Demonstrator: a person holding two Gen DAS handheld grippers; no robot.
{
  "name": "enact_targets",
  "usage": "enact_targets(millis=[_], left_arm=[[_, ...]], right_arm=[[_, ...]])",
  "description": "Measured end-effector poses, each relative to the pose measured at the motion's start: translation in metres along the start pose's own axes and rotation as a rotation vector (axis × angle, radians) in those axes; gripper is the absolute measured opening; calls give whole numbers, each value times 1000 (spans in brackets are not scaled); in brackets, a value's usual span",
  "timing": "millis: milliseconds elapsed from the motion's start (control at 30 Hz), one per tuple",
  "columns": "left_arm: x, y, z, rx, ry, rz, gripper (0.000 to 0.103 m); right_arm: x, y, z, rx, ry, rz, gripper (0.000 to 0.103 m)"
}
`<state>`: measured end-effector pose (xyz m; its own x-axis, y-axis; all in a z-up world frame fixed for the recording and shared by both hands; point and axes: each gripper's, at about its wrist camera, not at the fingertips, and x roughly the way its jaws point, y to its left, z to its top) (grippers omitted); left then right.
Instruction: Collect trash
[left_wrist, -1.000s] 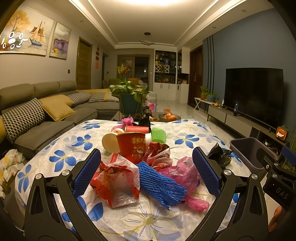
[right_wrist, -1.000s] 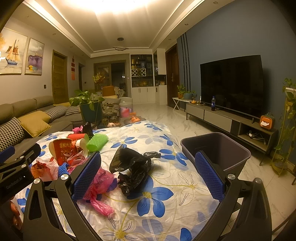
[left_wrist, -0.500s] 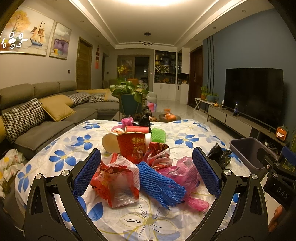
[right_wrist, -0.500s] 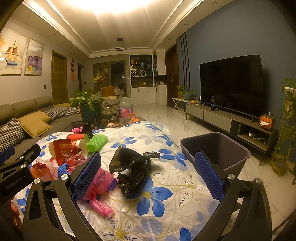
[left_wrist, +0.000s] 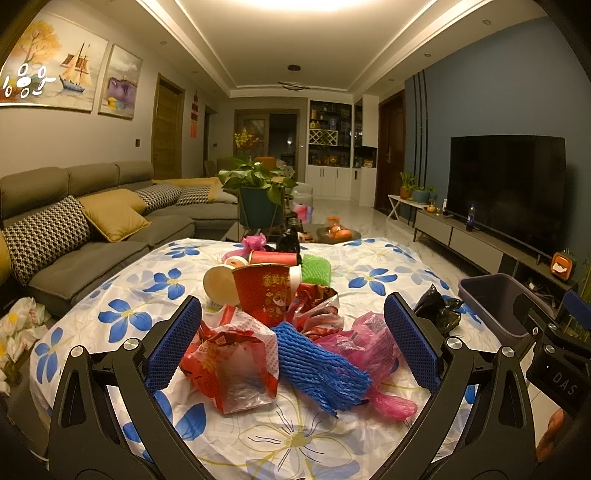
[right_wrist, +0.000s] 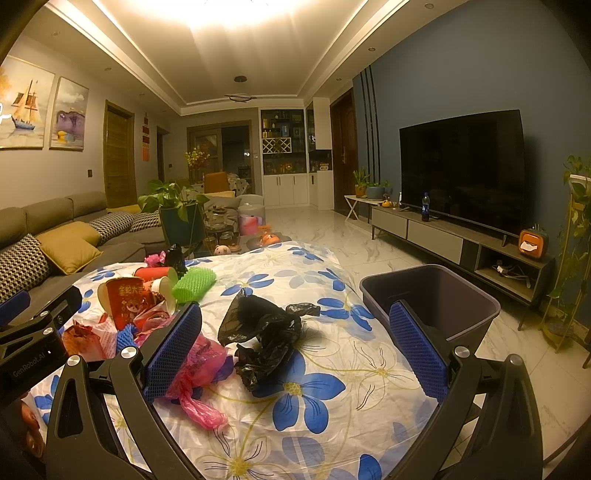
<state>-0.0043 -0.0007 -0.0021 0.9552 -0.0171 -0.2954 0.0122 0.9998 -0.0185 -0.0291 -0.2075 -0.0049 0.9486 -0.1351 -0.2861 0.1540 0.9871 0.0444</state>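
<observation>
In the left wrist view, the left tongs (left_wrist: 291, 343) stand wide apart above the counter (left_wrist: 373, 258), which is covered by a white cloth printed with blue flowers. Nothing is between their blue pads. A heap of trash lies in front of them: a red and clear plastic bag (left_wrist: 236, 360) nearest the left pad, a blue foam net (left_wrist: 317, 363) across the middle, and a pink plastic bag (left_wrist: 369, 350) toward the right pad. Behind these stands a red paper cup (left_wrist: 264, 291) with a cream lid (left_wrist: 218, 285) leaning beside it, and a green foam net (left_wrist: 315, 268) farther back. A crumpled black bag (left_wrist: 437, 308) lies apart to the right, near the counter's edge. Beyond that edge sits a dark bin (left_wrist: 495, 306), partly hidden by the other tool.

In the right wrist view, the right tongs (right_wrist: 295, 350) are also spread wide and hold nothing. The black bag (right_wrist: 266, 332) lies on the cloth between and just ahead of the pads. The pink bag (right_wrist: 199, 369) touches the left pad. The red cup (right_wrist: 123, 299) and green net (right_wrist: 194, 280) sit farther left. The bin (right_wrist: 432, 295) stands on the floor just beside the counter, behind the right pad, open-topped.
</observation>
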Motion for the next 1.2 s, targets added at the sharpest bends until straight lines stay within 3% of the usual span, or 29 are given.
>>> enact_targets(millis=[733, 1033, 1200], left_arm=[[4, 4, -7, -6, -4, -34, 98], [24, 20, -20, -43, 51, -16, 98], [31, 23, -23, -53, 48, -29, 98]], right_arm=[[2, -8, 2, 11, 19, -2, 98], [27, -5, -10, 6, 49, -5, 98], [51, 4, -21, -27, 69, 0, 91]])
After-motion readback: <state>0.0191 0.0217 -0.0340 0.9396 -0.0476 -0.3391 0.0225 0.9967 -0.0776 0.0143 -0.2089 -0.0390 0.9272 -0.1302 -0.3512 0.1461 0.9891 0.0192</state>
